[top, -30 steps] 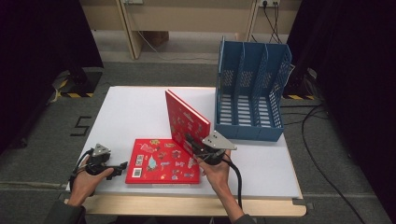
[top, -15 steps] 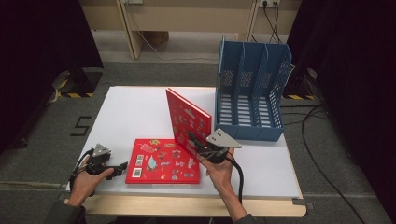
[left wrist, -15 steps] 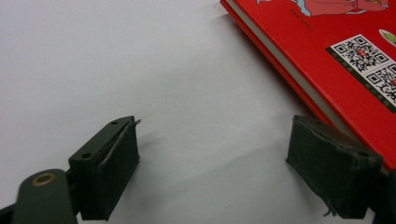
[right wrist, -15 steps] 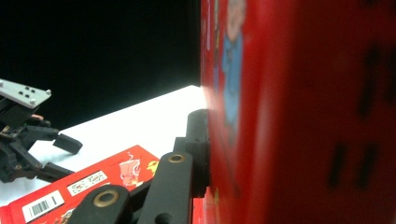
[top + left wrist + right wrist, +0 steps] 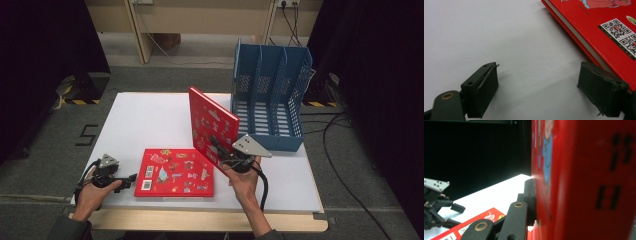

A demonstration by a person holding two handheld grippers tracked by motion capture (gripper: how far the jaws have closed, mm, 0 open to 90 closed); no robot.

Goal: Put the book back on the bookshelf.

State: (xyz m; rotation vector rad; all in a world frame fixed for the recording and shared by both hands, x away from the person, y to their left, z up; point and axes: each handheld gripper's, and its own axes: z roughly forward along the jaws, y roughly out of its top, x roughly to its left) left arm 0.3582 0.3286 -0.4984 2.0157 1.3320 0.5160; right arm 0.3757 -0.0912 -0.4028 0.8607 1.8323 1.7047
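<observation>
High view: an upright red book (image 5: 212, 125) is clamped at its lower edge by the right gripper (image 5: 226, 156), lifted near the table's (image 5: 150, 115) right front, apparently for the blue file rack (image 5: 270, 95) at the right rear edge. The left gripper (image 5: 125, 179) is kept wide apart beside the flat red book (image 5: 175, 172) near the front edge.

The upright book (image 5: 212, 127) is bright red, its cover scattered with small cartoon figures; the flat book (image 5: 175, 172), left of it, is the same red, with black-and-white QR squares near one edge; the file rack (image 5: 270, 95) behind is blue with latticed walls; the table (image 5: 150, 122) is plain white; both grippers show black jaws.
</observation>
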